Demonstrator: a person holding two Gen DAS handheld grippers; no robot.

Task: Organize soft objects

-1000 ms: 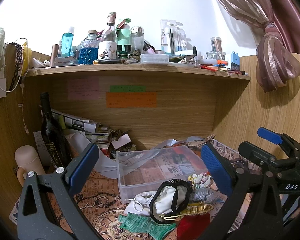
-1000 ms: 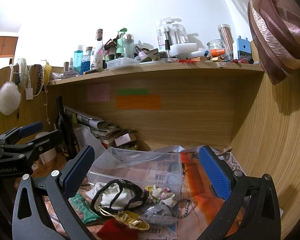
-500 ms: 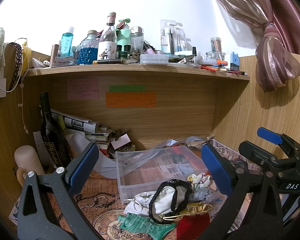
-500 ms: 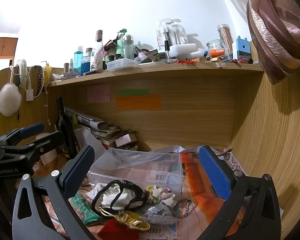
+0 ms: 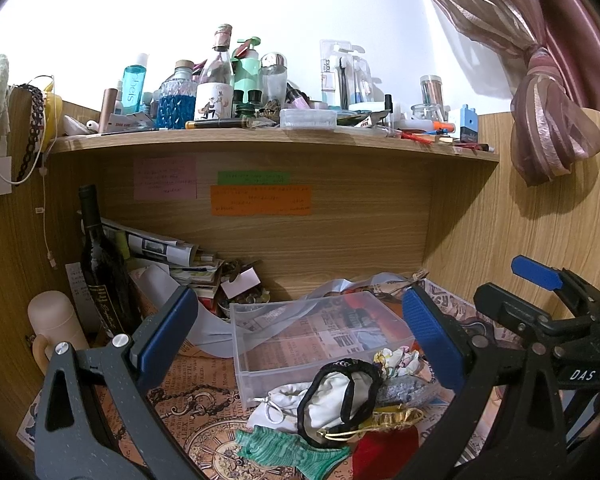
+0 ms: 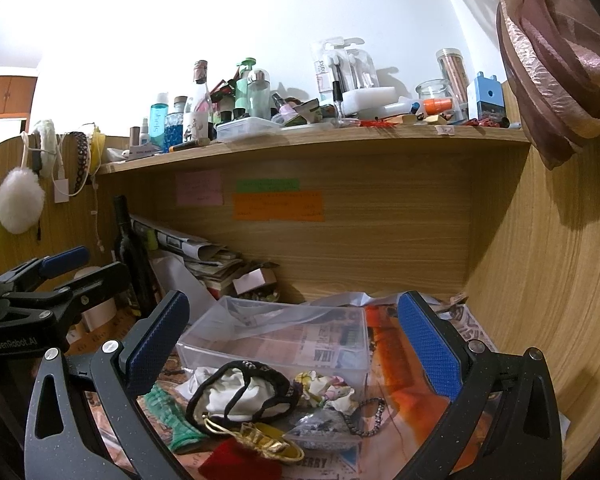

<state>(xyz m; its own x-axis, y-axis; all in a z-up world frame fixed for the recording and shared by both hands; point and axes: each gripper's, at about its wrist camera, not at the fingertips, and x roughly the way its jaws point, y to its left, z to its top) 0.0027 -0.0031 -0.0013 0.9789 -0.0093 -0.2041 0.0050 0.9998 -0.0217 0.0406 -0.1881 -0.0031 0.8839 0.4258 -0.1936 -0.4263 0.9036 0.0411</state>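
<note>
Clear plastic box (image 5: pixel 320 340): empty, behind the pile.
Soft pile (image 6: pixel 252 404): pouches heaped against the box's front wall.
Left tongs (image 5: pixel 300 336): wide, empty.
Right tongs (image 6: pixel 292 340): wide, empty.
Advice: pinch one top pouch only, lift clear of neighbours.

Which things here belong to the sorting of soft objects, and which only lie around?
For the job:
- clear plastic box
- white pouch
- green knit piece
- gold pouch
- red cloth
- left gripper
- right gripper

Lying about:
- wine bottle
- newspapers
- shelf bottles
</note>
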